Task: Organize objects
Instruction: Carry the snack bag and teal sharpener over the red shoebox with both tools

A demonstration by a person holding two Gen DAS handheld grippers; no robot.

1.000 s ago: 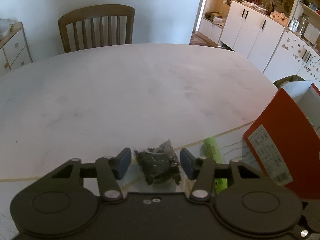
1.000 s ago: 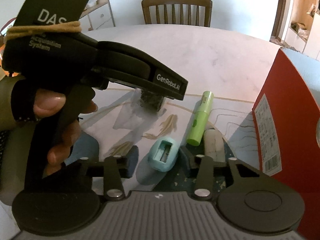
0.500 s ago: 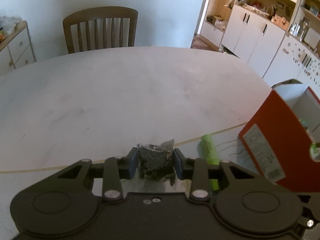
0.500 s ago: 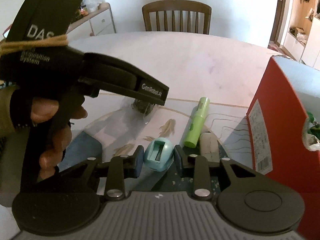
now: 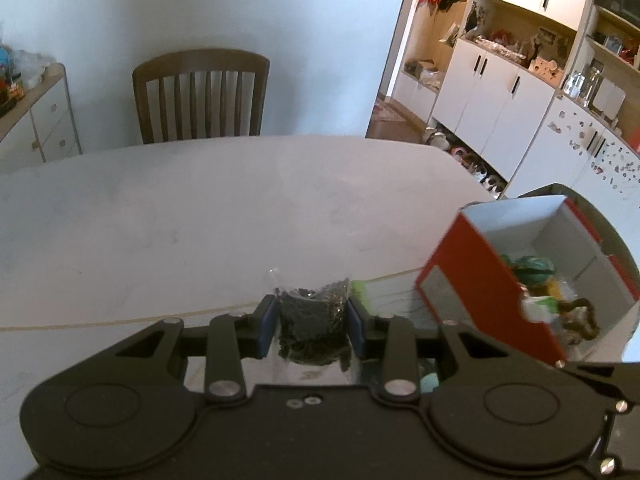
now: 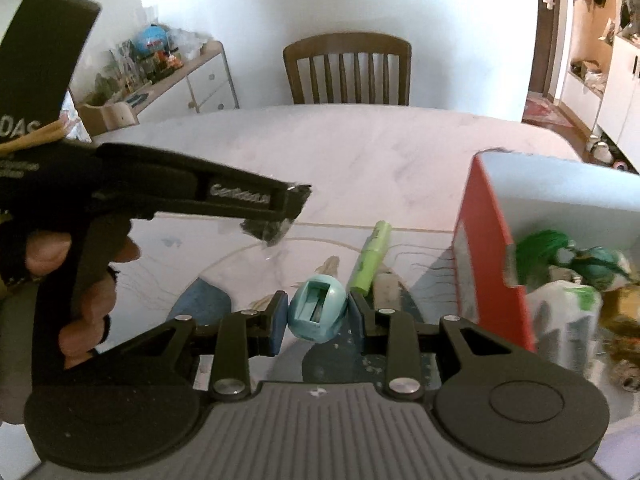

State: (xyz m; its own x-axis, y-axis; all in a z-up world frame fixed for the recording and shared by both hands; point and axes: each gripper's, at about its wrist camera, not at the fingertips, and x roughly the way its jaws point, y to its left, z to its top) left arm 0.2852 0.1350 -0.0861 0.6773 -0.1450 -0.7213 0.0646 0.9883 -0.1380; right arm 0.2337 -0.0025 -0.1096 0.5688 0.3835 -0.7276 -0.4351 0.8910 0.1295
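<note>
My left gripper is shut on a small clear bag of dark green bits and holds it lifted above the table. From the right wrist view that same left gripper hangs at the left with the bag dangling from its tip. My right gripper is shut on a light blue egg-shaped sharpener, raised off the mat. A red cardboard box stands open at the right, its red wall close to the right gripper, with several items inside.
A lime green tube and a pale flat piece lie on the patterned mat beside the box. The white oval table stretches ahead to a wooden chair. White cabinets stand at the right.
Both grippers closed on their objects, the left on the bag, the right on the blue sharpener, then lifted them off the table. The view now looks down into the open box.
</note>
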